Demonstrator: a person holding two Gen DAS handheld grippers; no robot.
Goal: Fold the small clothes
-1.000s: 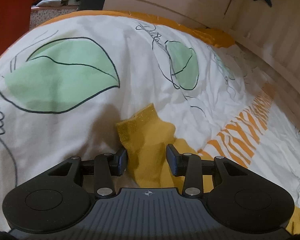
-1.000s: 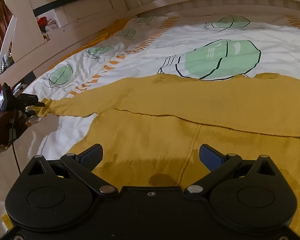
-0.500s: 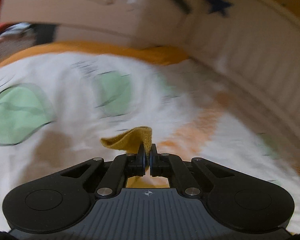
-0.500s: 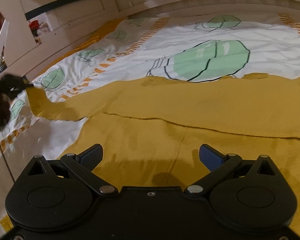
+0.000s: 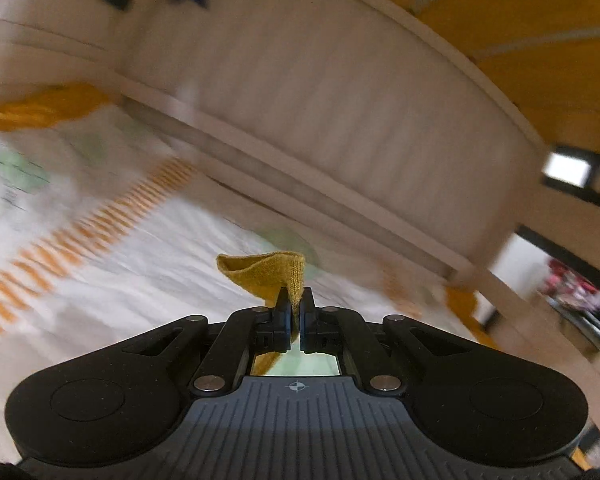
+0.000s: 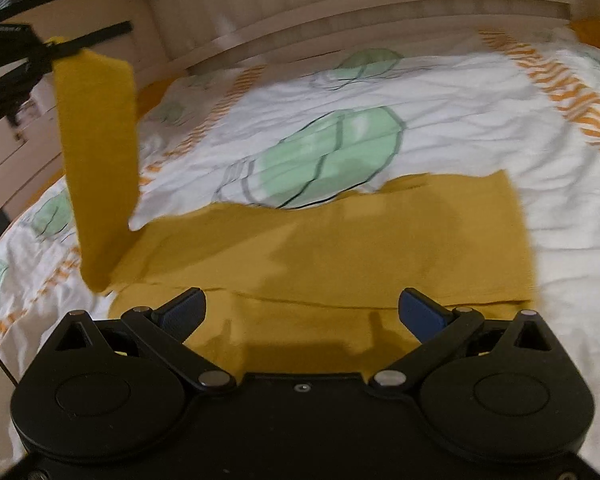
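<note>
The left gripper (image 5: 295,312) pinches the cuff of the yellow sweater (image 6: 340,248) and lifts its sleeve (image 6: 98,160). The sleeve hangs long from 11 o'clock down to 8. The sweater lies across the bed (image 6: 440,92), 9 to 3. It probably gets folded next. The right gripper (image 6: 302,312) is spread, empty.

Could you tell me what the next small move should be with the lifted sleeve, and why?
Probably carry the sleeve across and lay it on the sweater body. The left gripper is shut on the sleeve cuff, so the sleeve hangs clear of the bedsheet, while the body lies flat. The right gripper is open above the body, holding nothing.
</note>
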